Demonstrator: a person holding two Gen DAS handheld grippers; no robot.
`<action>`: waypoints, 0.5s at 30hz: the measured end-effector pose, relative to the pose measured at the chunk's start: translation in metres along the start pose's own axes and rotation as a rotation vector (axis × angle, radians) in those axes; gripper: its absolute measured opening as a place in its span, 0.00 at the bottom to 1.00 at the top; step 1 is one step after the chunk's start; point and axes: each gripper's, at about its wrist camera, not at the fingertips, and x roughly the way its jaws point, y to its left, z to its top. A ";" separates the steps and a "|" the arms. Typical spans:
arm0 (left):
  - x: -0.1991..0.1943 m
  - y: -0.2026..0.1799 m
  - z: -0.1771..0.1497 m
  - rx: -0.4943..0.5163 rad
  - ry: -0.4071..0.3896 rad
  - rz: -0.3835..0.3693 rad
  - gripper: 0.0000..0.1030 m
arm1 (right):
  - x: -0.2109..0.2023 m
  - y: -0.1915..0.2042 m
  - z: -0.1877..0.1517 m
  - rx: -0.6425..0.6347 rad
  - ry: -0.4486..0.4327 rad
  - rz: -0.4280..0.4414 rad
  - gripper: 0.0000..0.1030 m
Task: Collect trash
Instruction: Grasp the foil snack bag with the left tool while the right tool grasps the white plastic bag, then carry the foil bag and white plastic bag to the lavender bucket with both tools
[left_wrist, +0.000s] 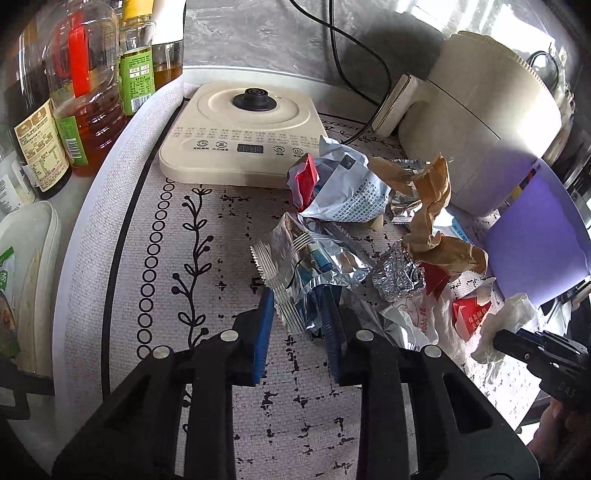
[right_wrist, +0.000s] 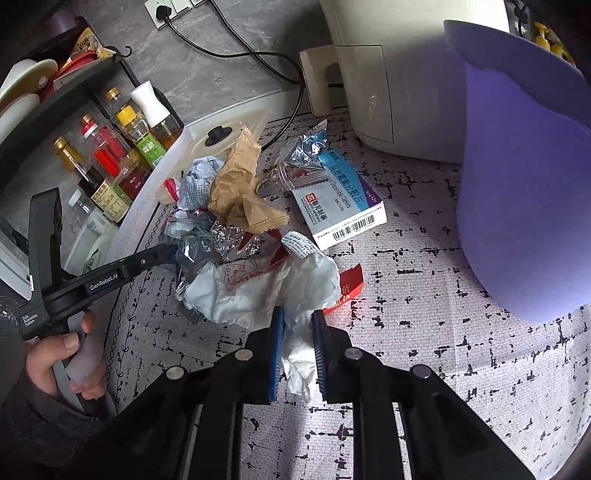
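On the patterned mat (left_wrist: 303, 406) covering the counter, my left gripper (left_wrist: 301, 325) has its blue fingers (left_wrist: 263, 332) spread partway, and the tail of a silver foil wrapper (left_wrist: 314, 258) lies between them; I cannot tell whether the pads actually press it. My right gripper (right_wrist: 298, 354) has its fingers (right_wrist: 277, 350) drawn in close on a crumpled white tissue (right_wrist: 301, 365), which fills the gap between them and hangs down below.

Just ahead of both lies the trash heap: a crumpled brown paper bag (right_wrist: 240, 184), a white plastic bag with red print (right_wrist: 255, 288), a ball of foil (left_wrist: 397, 273), a red packet (right_wrist: 347, 288) and a printed leaflet (left_wrist: 354, 195). A blue and white medicine box (right_wrist: 340, 206) sits flat beside the pile. A purple bin (right_wrist: 524, 173) stands to the right, near a cream appliance (left_wrist: 480, 110). A cream kettle base (left_wrist: 240, 136) lies behind the heap, with oil and sauce bottles (left_wrist: 88, 92) at the left edge
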 end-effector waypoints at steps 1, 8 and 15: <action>0.001 0.001 0.000 -0.003 -0.003 0.003 0.15 | -0.003 0.000 -0.001 -0.003 -0.003 -0.002 0.16; -0.005 0.007 -0.003 -0.025 -0.032 0.015 0.02 | -0.015 0.005 -0.007 -0.011 -0.020 -0.004 0.16; -0.044 0.005 -0.011 -0.005 -0.090 0.012 0.02 | -0.035 0.019 -0.008 -0.023 -0.065 0.003 0.16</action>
